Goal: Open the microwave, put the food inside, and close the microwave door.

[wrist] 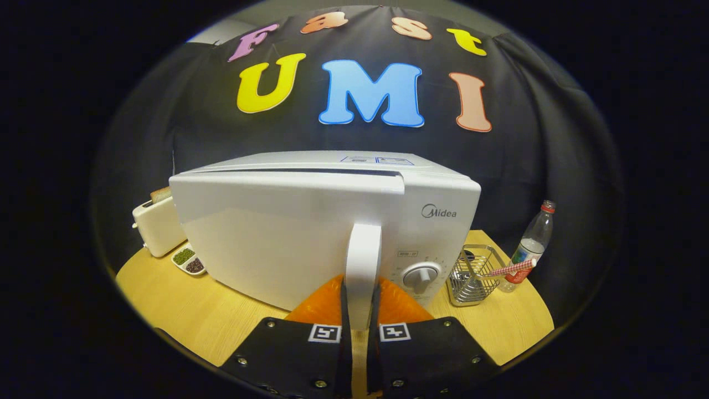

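A white microwave [432, 199] stands on the wooden table [183, 310], right in front of me. Its door [266, 238] is swung a little way out from the body, with a dark gap along its top edge. The door's upright white handle [363, 260] sits between my fingers, and my gripper [361, 302] is shut on it from both sides. To the right of the handle is the control panel with a round dial [421, 275]. The inside of the microwave is hidden behind the door.
A cream toaster [158, 224] with bread stands left of the microwave, with a small divided dish [188, 260] of beans beside it. To the right are a wire basket [473, 277], a red-checked handle [512, 269] and a clear bottle [534, 241].
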`<action>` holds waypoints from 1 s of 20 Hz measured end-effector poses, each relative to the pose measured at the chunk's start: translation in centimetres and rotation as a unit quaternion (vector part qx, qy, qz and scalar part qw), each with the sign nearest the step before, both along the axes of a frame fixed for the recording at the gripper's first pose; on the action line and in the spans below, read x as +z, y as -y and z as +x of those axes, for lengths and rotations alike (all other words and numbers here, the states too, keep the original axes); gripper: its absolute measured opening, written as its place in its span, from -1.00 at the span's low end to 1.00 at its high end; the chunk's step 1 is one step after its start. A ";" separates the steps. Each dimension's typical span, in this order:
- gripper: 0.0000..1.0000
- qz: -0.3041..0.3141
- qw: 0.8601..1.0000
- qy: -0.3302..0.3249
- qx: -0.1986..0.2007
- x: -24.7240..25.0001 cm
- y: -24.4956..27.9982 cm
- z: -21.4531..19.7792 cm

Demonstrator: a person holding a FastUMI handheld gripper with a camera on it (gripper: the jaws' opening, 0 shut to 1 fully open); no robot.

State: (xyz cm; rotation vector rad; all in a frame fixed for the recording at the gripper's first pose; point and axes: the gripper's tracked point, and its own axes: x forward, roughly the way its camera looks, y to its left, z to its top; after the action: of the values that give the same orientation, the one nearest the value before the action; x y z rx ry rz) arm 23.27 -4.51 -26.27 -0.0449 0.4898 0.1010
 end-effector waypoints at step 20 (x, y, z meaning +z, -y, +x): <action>-0.50 0.045 0.998 -0.028 -0.033 1.8 -5.2 -11.8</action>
State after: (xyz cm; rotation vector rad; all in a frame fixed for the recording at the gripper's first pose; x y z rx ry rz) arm 11.44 0.66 -24.43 0.0625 0.5421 0.0597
